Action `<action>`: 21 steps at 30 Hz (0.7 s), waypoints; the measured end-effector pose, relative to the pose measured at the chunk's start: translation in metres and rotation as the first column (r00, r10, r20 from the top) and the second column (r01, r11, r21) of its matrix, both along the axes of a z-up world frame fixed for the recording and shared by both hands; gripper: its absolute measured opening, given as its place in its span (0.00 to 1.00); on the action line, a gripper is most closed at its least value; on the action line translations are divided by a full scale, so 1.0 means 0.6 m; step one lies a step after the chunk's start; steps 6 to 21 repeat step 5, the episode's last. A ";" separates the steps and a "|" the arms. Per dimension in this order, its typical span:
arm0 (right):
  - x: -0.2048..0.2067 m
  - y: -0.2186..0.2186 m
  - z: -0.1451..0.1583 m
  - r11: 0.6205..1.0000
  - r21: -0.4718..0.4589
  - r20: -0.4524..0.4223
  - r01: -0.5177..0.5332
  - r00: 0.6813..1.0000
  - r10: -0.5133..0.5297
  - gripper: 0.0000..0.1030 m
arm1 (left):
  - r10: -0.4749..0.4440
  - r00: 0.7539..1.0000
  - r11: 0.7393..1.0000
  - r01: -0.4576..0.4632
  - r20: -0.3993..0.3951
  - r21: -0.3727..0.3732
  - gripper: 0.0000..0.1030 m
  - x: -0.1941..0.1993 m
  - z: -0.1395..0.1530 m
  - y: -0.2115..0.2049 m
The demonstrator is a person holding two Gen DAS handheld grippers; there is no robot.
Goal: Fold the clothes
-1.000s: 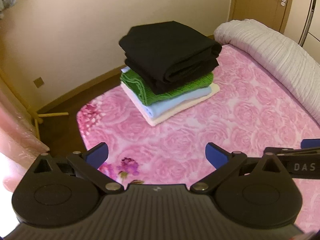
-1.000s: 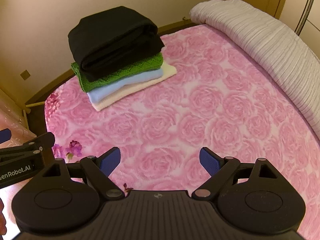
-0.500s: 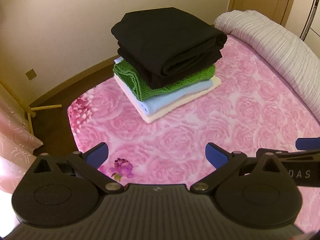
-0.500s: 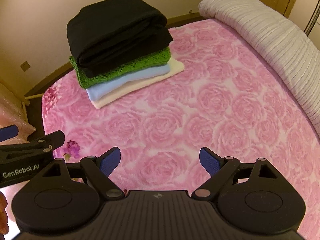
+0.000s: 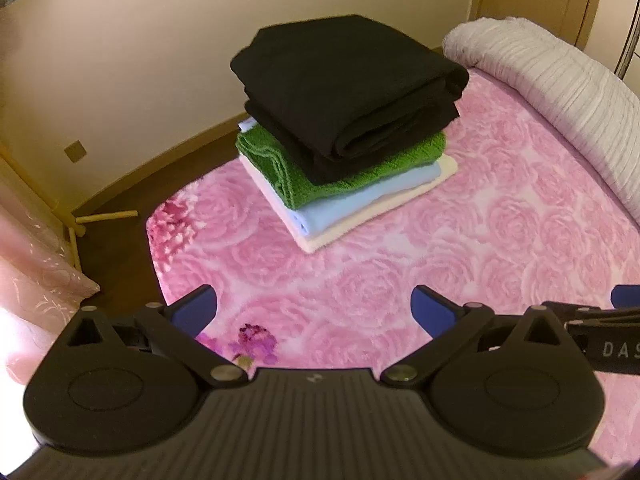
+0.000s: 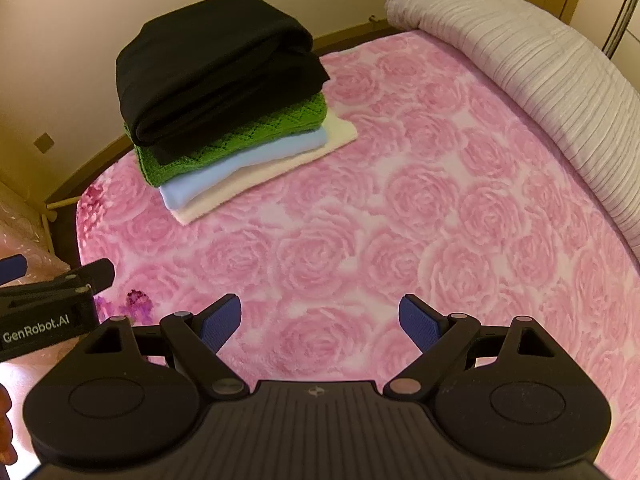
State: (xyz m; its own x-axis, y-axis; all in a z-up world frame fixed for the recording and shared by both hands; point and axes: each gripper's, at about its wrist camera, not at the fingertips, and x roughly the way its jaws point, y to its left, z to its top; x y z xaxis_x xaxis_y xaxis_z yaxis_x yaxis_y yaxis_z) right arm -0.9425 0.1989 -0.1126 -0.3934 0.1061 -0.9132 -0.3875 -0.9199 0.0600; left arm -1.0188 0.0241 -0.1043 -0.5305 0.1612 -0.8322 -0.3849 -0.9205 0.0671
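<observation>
Each camera sits just behind its own gripper and looks forward and down along the spread fingers over the pink bed (image 5: 400, 264), the left gripper (image 5: 314, 312) filling the bottom of one view and the right gripper (image 6: 320, 322) the bottom of the other. Both face the stack (image 5: 344, 128) near the bed's far corner, the left view closer to it. They share the stack, the bed, the grey quilt (image 6: 520, 56) and the wall, and each catches the other gripper at its edge.
</observation>
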 end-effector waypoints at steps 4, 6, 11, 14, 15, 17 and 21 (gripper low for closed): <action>0.011 -0.003 0.014 1.000 0.007 -0.018 0.002 1.000 -0.002 0.86 | 0.009 1.000 1.000 -0.009 -0.023 0.001 0.99 0.007 0.019 -0.003; 0.018 -0.003 0.020 1.000 0.008 -0.027 0.004 1.000 -0.004 0.86 | 0.006 1.000 1.000 -0.006 -0.030 0.006 0.99 0.012 0.027 -0.004; 0.018 -0.003 0.020 1.000 0.008 -0.027 0.004 1.000 -0.004 0.86 | 0.006 1.000 1.000 -0.006 -0.030 0.006 0.99 0.012 0.027 -0.004; 0.018 -0.003 0.020 1.000 0.008 -0.027 0.004 1.000 -0.004 0.86 | 0.006 1.000 1.000 -0.006 -0.030 0.006 0.99 0.012 0.027 -0.004; 0.018 -0.003 0.020 1.000 0.008 -0.027 0.004 1.000 -0.004 0.86 | 0.006 1.000 1.000 -0.006 -0.030 0.006 0.99 0.012 0.027 -0.004; 0.018 -0.003 0.020 1.000 0.008 -0.027 0.004 1.000 -0.004 0.86 | 0.006 1.000 1.000 -0.006 -0.030 0.006 0.99 0.012 0.027 -0.004; 0.018 -0.003 0.020 1.000 0.008 -0.027 0.004 1.000 -0.004 0.86 | 0.006 1.000 1.000 -0.006 -0.030 0.006 0.99 0.012 0.027 -0.004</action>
